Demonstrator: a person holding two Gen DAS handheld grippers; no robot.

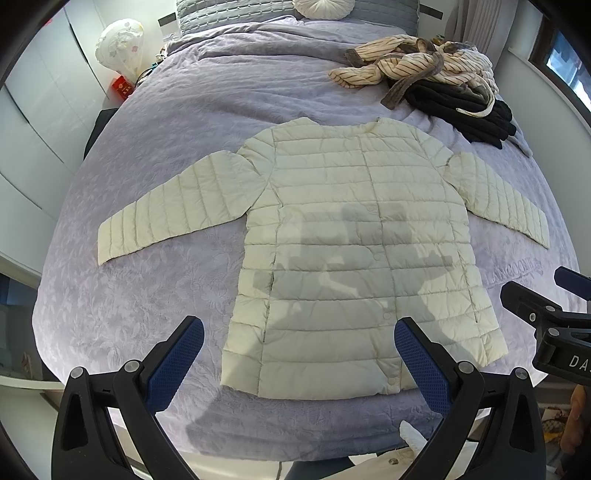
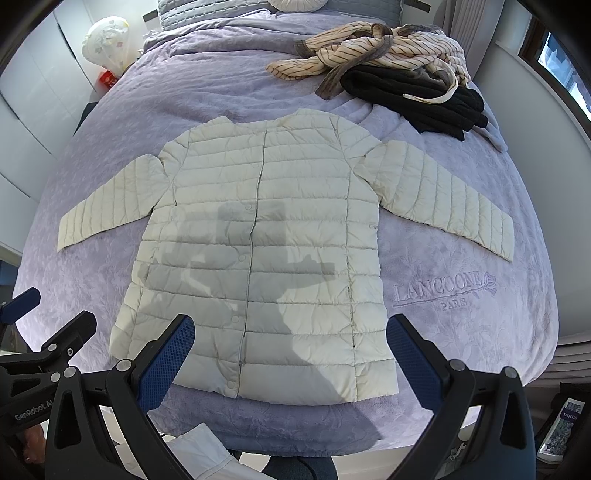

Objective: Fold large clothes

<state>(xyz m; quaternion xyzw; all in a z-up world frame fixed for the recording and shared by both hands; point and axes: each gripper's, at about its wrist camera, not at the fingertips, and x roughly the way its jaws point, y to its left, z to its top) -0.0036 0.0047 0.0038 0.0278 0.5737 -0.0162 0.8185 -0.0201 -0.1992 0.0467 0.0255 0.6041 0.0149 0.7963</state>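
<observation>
A cream quilted puffer jacket [image 1: 354, 236] lies flat and front up on the lavender bedspread [image 1: 147, 295], buttoned, with both sleeves spread out to the sides. It also shows in the right wrist view [image 2: 258, 251]. My left gripper [image 1: 299, 354] is open and empty, held above the jacket's hem. My right gripper [image 2: 290, 350] is open and empty, also above the hem, to the right of the left one. The right gripper's body [image 1: 554, 325] shows at the right edge of the left wrist view. The left gripper's body [image 2: 44, 354] shows at the lower left of the right wrist view.
A pile of striped beige and black clothes [image 1: 436, 81] lies at the far right of the bed [image 2: 388, 62]. Grey pillows [image 1: 295, 14] sit at the head. A white bag [image 1: 118, 44] and a red box [image 1: 122, 86] stand to the left. White wardrobe doors [image 1: 33, 110] line the left.
</observation>
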